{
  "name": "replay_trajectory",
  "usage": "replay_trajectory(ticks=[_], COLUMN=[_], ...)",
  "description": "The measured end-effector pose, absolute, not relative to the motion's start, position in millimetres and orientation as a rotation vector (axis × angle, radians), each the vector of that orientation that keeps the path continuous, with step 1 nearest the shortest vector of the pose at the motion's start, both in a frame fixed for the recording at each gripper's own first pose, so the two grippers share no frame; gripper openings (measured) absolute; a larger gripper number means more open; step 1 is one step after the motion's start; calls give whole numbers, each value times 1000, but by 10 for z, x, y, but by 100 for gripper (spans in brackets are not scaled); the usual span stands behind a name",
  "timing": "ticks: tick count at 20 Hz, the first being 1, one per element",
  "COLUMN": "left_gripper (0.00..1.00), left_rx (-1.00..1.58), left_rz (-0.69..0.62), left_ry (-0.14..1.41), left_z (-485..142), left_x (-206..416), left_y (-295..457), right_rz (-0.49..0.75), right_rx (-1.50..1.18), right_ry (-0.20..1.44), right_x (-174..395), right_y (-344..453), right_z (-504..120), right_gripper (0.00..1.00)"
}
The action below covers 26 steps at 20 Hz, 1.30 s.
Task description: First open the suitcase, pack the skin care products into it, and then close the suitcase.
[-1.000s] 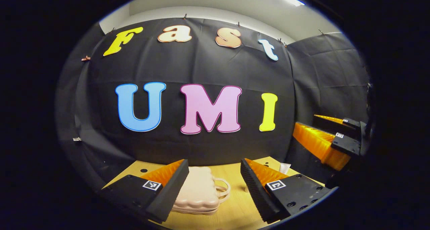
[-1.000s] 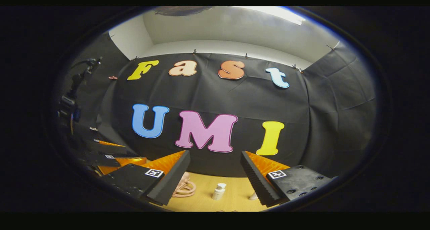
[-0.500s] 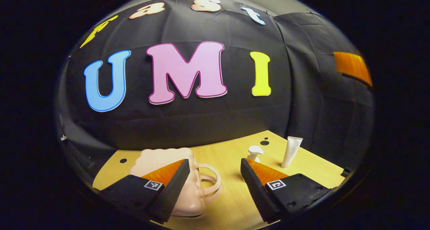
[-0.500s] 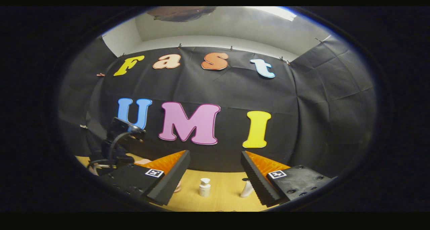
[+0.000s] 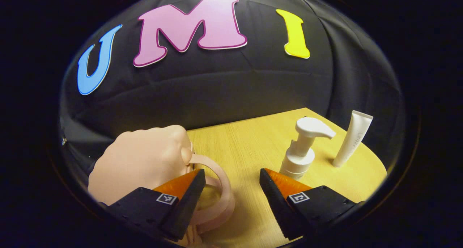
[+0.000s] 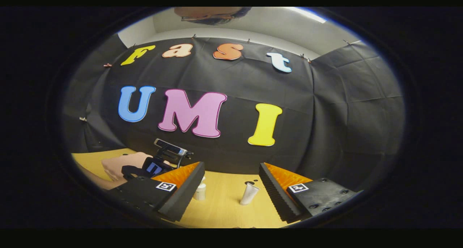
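A pale pink suitcase point(image 5: 137, 161) lies on the wooden table point(image 5: 246, 143), its looped handle point(image 5: 221, 184) pointing toward the bottles. My left gripper point(image 5: 231, 193) is open just above the handle, with its left finger in front of the loop and nothing held. A white pump bottle point(image 5: 303, 148) and a white tube point(image 5: 352, 139) stand upright to the right. In the right gripper view, my right gripper point(image 6: 231, 190) is open and held above the table, with the pump bottle point(image 6: 199, 193) half hidden behind its left finger and the tube point(image 6: 249, 193) between the fingers, farther off.
The other gripper point(image 6: 159, 164) and the hand point(image 6: 117, 166) holding it sit low at the left of the right gripper view. The black cloth wall closes off the table's far edge. Bare tabletop point(image 6: 224, 208) lies in front of the bottles.
My left gripper has dropped and moved forward, so the suitcase handle, pump bottle and tube are much closer. In the right gripper view the other gripper has gone lower; both stay open.
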<state>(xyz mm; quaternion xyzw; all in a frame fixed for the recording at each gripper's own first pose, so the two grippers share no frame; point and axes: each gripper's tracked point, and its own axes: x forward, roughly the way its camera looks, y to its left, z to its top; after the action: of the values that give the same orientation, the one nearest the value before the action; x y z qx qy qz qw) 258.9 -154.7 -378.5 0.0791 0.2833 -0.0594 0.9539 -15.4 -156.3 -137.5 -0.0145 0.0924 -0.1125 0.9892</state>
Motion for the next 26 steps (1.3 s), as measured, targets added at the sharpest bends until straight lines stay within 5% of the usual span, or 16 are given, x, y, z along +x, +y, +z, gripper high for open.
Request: replay_trajectory(ticks=[2,5,8,9,11,12,20,26], left_gripper=[86,84,54,54,40,24,12,11], left_rx=[162,181,185,179,125,110,-86,-170], left_rz=[-102,-8,41,60,85,68,-65,-70], left_ry=[614,701,753,754,752,764,784,692], left_z=[-3897,-4149,-4268,-4277,-4228,-4237,-3412,-2069], left_x=[2606,2621,2627,2644,2652,2655,2677,2699], left_y=[-1573,-1450,-1411,-1351,-1312,-1338,-1288,-333], right_rz=[-235,-248,-244,-238,-231,-229,-183,-108], right_rx=[-11,2,-6,-8,-10,-10,26,70], right_ry=[211,242,251,254,260,261,295,263], right_x=[-171,-195,-211,-208,-213,-219,-118,169], right_y=[-1590,-1623,-1619,-1604,-1588,-1579,-1365,-947], right_z=[-1467,-1593,-1629,-1634,-1656,-1661,-1757,-1606], right_gripper=[96,96,96,96,95,96,96,96])
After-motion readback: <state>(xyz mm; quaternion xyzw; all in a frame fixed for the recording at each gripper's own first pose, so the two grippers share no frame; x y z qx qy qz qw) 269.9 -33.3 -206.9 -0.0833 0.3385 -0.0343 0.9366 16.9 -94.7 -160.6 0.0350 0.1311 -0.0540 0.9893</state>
